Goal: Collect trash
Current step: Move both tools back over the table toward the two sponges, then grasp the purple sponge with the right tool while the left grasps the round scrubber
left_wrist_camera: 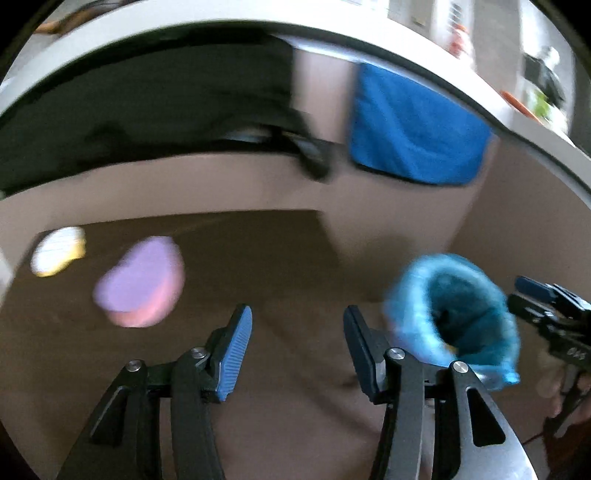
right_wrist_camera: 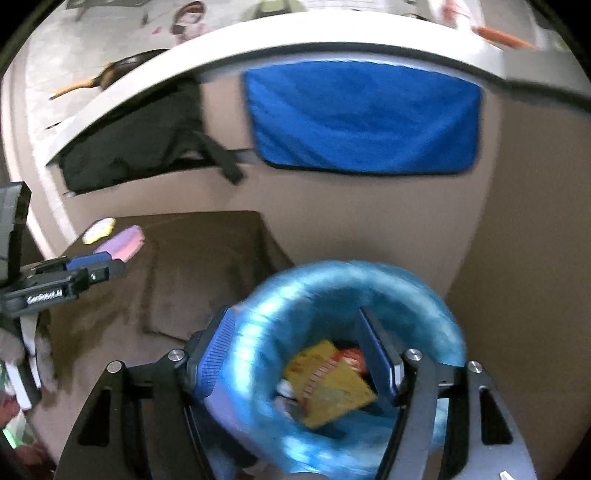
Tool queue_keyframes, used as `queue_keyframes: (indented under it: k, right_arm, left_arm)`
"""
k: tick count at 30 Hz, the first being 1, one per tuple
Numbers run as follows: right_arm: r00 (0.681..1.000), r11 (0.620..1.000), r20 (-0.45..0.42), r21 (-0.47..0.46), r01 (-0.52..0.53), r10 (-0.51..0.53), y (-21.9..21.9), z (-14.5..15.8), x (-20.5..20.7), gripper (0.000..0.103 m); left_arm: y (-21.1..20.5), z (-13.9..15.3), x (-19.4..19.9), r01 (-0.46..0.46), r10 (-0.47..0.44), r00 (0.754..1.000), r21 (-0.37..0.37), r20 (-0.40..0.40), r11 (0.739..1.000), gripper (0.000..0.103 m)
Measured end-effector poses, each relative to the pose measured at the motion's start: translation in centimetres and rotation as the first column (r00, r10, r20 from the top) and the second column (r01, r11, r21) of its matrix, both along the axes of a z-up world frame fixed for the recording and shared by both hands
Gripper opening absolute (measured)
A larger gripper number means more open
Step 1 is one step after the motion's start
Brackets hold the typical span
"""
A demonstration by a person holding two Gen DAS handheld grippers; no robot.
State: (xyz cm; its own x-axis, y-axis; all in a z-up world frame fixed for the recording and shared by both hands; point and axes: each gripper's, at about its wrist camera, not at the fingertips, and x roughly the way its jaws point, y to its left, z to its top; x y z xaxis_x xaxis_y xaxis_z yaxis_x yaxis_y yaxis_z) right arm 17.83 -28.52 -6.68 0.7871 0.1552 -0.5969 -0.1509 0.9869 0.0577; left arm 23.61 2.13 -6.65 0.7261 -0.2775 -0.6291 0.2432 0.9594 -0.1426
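1. Down at the bottom middle of the left wrist view, the left tool is seen released, its blue pads well apart with nothing caught between them.
2. Over at the lower right of that same view a blue trash bag is seen with its mouth open, and the right tool is just beside it at the frame's right edge.
3. From the right wrist view, the right tool is found straddling the bag's rolled rim: one finger is set outside the rim and the other is dropped inside the bag. The jaws are spread wide and the rim isn't pinched, so it's called released too (a lot of blur there, though).
4. Inside the bag, a yellow wrapper and a bit of red packaging can be made out.
5. Two more pieces are left on the dark brown cloth at the left: a purple-and-pink block and a white-and-yellow item, near each other but apart.
6. Up top, a blue towel is hung below the white table edge, with something black tucked under it to the left.
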Motion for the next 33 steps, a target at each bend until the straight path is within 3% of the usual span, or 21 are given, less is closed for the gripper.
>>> queue_keyframes:
  k: [5, 8, 14, 18, 22, 28, 33]
  right_arm:
    - [0.992, 0.988, -0.028, 0.093, -0.119, 0.122, 5.5, 0.9, 2.6, 0.064]
    - [0.978, 0.971, -0.057, 0.144, -0.191, 0.2, 10.2, 0.7, 5.2, 0.064]
    - [0.939, 0.945, -0.146, 0.155, -0.29, 0.312, 21.0, -1.6, 10.5, 0.064]
    - [0.91, 0.934, -0.215, 0.128, -0.333, 0.354, 27.4, -3.7, 13.6, 0.064]
    - [0.925, 0.951, -0.221, 0.077, -0.299, 0.309, 31.7, -4.8, 16.8, 0.064]
    - [0.956, 0.979, -0.219, -0.011, -0.203, 0.196, 34.6, -6.1, 20.5, 0.066]
    - [0.947, 0.975, -0.242, -0.002, -0.221, 0.214, 34.5, -7.1, 21.2, 0.066]
  left_arm:
    - [10.6, 0.1, -0.1, -0.182, 0.182, 0.983, -0.032, 0.016, 0.983, 0.053]
    - [17.5, -0.6, -0.4, -0.293, 0.294, 0.956, -0.068, 0.004, 0.954, 0.054]
    - [27.8, -3.0, -1.5, -0.428, 0.425, 0.904, -0.129, -0.052, 0.894, 0.057]
    - [31.4, -4.7, -0.9, -0.462, 0.454, 0.887, -0.154, -0.086, 0.874, 0.057]
    - [33.6, -6.2, 1.1, -0.454, 0.436, 0.891, -0.205, -0.127, 0.867, 0.057]
    - [35.2, -7.4, 8.0, -0.396, 0.363, 0.917, -0.248, -0.167, 0.884, 0.057]
    - [37.3, -7.9, 13.9, -0.449, 0.408, 0.891, -0.249, -0.199, 0.858, 0.058]
